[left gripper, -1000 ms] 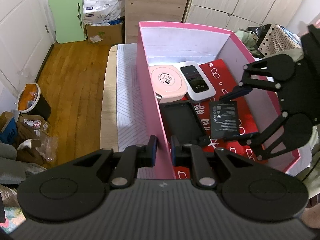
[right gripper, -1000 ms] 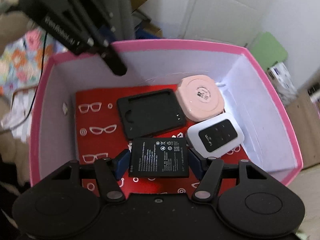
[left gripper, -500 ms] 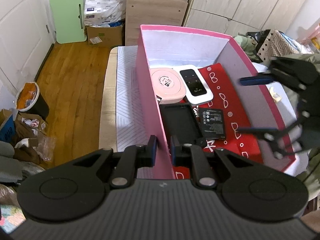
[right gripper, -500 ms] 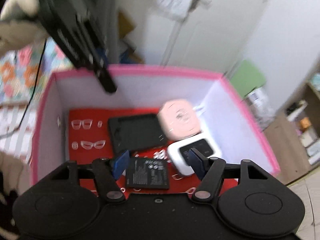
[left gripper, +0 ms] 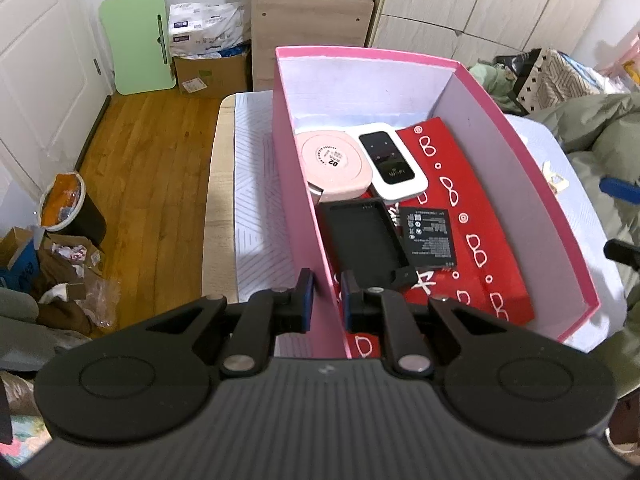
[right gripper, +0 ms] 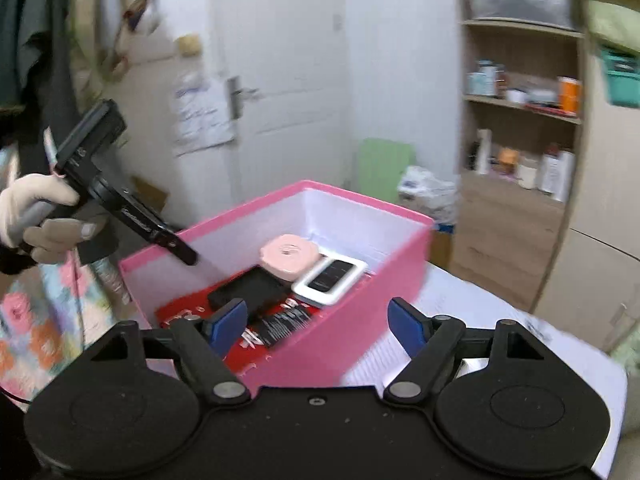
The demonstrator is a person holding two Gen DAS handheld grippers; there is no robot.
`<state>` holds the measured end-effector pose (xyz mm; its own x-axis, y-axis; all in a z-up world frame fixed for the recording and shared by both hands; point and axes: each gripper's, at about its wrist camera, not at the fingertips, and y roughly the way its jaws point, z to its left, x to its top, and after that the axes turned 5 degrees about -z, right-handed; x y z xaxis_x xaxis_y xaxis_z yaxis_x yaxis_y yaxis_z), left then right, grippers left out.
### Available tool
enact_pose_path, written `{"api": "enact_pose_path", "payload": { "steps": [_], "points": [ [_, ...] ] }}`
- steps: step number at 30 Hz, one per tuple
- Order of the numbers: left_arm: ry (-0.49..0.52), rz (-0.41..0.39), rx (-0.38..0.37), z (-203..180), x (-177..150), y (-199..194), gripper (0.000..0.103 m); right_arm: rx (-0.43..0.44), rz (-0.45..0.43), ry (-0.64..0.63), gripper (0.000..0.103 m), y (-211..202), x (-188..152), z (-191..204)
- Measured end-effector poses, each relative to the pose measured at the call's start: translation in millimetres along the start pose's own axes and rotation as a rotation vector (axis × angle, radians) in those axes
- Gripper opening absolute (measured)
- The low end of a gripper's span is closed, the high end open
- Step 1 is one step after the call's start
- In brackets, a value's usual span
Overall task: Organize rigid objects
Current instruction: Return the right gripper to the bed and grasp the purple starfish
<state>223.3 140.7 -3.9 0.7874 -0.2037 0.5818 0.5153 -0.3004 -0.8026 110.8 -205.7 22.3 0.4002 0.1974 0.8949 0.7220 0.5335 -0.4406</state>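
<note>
Jaws of the left gripper (left gripper: pixel 324 300) are clenched on the pink box (left gripper: pixel 296 200) wall, the right gripper (right gripper: pixel 316 322) jaws are opening empty, while a battery (left gripper: pixel 428 236), black tray (left gripper: pixel 362 240), white router (left gripper: pixel 390 160) and pink case (left gripper: pixel 332 162) are held inside

The white router (left gripper: pixel 391 166) screen reads "WiFi". The pink round case (left gripper: pixel 332 162) carries a label with "02". The battery's (left gripper: pixel 428 236) small print is too fine to read.

A wooden floor (left gripper: pixel 132 152), white door (right gripper: pixel 280 80), pale wardrobes (left gripper: pixel 480 4) and open shelves (right gripper: pixel 524 92) surround the table (left gripper: pixel 218 184).
</note>
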Motion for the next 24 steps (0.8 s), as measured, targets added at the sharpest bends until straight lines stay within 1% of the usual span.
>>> {"api": "enact_pose_path", "payload": {
  "steps": [2, 4, 5, 7, 8, 10, 11, 13, 16, 17, 19, 20, 21, 22, 24],
  "points": [
    [0.01, -0.001, 0.005, -2.1, 0.1, 0.0, 0.013, -0.057, -0.036, 0.013, 0.081, -8.0, -24.2, 0.9],
    [0.01, -0.005, 0.002, -1.3, -0.3, -0.1, 0.013, -0.108, -0.052, 0.077, 0.081, -10.7, -50.8, -0.2],
    [0.003, -0.006, -0.002, 0.1, -0.7, 0.0, 0.013, -0.132, -0.054, 0.107, 0.079, -12.4, -62.3, -1.2],
    [-0.004, -0.006, -0.008, 2.2, -1.2, 0.0, 0.013, -0.247, -0.077, 0.221, 0.077, -14.3, -82.8, -6.2],
    [-0.006, -0.005, -0.01, 2.7, -1.2, 0.0, 0.013, -0.294, -0.084, 0.288, 0.074, -14.5, -93.7, -8.0],
    [-0.003, -0.004, -0.008, 2.5, -1.6, 0.1, 0.013, -0.331, -0.077, 0.384, 0.069, -12.9, -110.0, -11.7],
    [0.001, -0.006, -0.005, 2.5, -1.7, 0.4, 0.013, -0.363, -0.08, 0.393, 0.068, -11.3, -115.7, -10.2],
    [0.011, -0.008, 0.001, 1.3, -2.2, 1.0, 0.013, -0.385, -0.062, 0.372, 0.067, -7.0, -122.9, -8.3],
    [0.006, -0.009, 0.0, 1.4, -2.4, 1.3, 0.013, -0.434, -0.013, 0.353, 0.067, 3.5, -128.6, -10.2],
    [0.004, -0.01, -0.001, 1.5, -2.7, 1.1, 0.013, -0.438, -0.013, 0.352, 0.067, 4.2, -129.8, -10.5],
    [0.0, -0.011, -0.001, 1.0, -3.4, 0.4, 0.013, -0.458, -0.007, 0.348, 0.059, 9.0, -132.5, -9.7],
    [0.002, -0.012, 0.001, 0.2, -3.5, 0.1, 0.013, -0.487, 0.001, 0.331, 0.05, 11.7, -132.4, -7.1],
    [0.003, -0.013, 0.004, -0.5, -3.5, -0.1, 0.013, -0.51, 0.003, 0.342, 0.048, 13.5, -130.4, -7.3],
    [0.004, -0.013, 0.004, -1.2, -3.6, -0.5, 0.013, -0.519, -0.007, 0.384, 0.047, 13.0, -129.9, -8.1],
    [0.006, -0.014, 0.001, -1.3, -3.8, -0.6, 0.013, -0.516, -0.019, 0.42, 0.045, 12.5, -128.9, -9.3]
  ]
}}
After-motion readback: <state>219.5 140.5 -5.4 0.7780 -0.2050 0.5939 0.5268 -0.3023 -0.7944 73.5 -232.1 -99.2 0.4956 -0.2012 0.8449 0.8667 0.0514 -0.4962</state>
